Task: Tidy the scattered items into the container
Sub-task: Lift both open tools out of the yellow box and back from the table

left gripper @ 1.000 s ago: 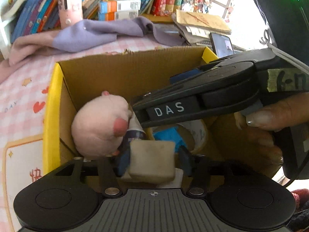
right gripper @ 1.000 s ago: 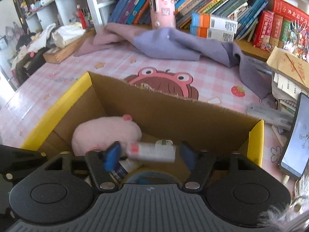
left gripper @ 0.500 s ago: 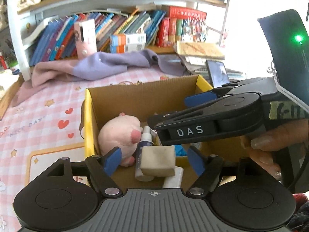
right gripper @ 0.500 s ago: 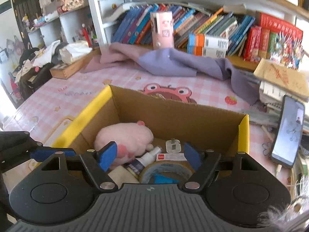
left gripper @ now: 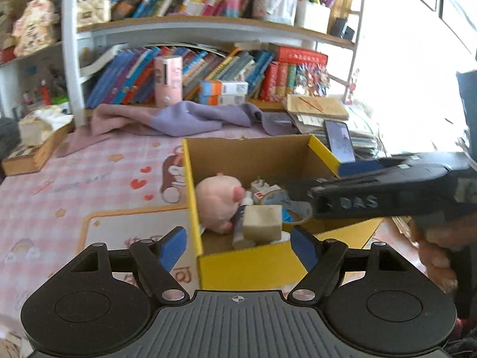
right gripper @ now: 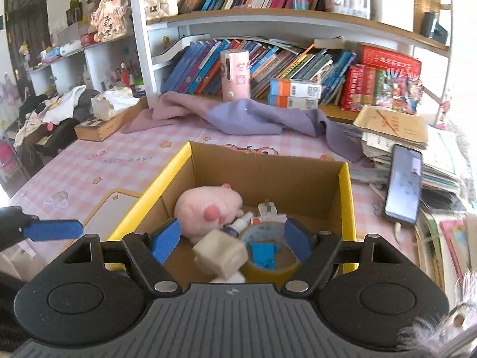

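The cardboard box [right gripper: 347, 205] sits on the counter [right gripper: 98, 176] just ahead of both sets of jaws, holding a pink plush pig [right gripper: 205, 208], a tape roll [right gripper: 268, 238], a beige sponge block [right gripper: 220, 252], a small spray bottle [right gripper: 238, 223] and a white plug [right gripper: 267, 208]. Right gripper [right gripper: 231, 240] and left gripper [left gripper: 237, 246] jaws are spread with nothing gripped between them.

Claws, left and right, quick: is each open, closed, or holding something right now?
Left claw: open, nothing between its blue pads.
Right claw: open, holding nothing; the yellow-rimmed cardboard box lies beyond it.
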`<state>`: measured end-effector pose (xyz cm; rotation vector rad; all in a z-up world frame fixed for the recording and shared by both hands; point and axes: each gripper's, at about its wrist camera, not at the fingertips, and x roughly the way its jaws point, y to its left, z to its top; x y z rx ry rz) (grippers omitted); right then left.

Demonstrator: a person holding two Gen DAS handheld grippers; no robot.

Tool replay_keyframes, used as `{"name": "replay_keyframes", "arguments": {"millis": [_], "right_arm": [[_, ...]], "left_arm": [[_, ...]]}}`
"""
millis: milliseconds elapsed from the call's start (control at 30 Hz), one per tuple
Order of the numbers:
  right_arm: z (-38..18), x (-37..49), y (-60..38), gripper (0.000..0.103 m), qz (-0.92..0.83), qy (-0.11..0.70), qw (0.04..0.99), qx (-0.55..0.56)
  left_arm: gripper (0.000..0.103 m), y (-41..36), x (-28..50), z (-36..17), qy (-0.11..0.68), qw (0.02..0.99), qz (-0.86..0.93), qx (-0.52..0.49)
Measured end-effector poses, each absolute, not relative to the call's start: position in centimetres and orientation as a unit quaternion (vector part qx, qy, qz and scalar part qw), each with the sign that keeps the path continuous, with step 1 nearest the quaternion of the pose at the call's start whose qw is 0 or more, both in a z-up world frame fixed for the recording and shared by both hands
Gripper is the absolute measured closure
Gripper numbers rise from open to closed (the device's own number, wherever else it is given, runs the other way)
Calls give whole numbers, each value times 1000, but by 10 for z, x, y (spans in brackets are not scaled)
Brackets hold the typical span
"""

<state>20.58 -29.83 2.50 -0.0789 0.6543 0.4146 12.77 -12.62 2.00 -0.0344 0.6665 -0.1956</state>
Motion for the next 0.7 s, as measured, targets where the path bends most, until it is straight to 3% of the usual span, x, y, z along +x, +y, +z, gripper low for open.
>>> {"name": "replay_keyframes", "arguments": {"millis": [133, 567, 700], "right_arm": [[27, 172, -296, 23, 186, 309, 932, -38], [15, 67, -278, 20, 147, 303, 941, -45], [8, 36, -272, 19, 144, 307, 940, -48]], "left_arm": [[17, -114, 105, 23, 311, 947, -72, -19], [16, -85, 24, 9, 317, 948, -19, -10], [9, -78, -4, 5, 315, 949, 11, -5]]}}
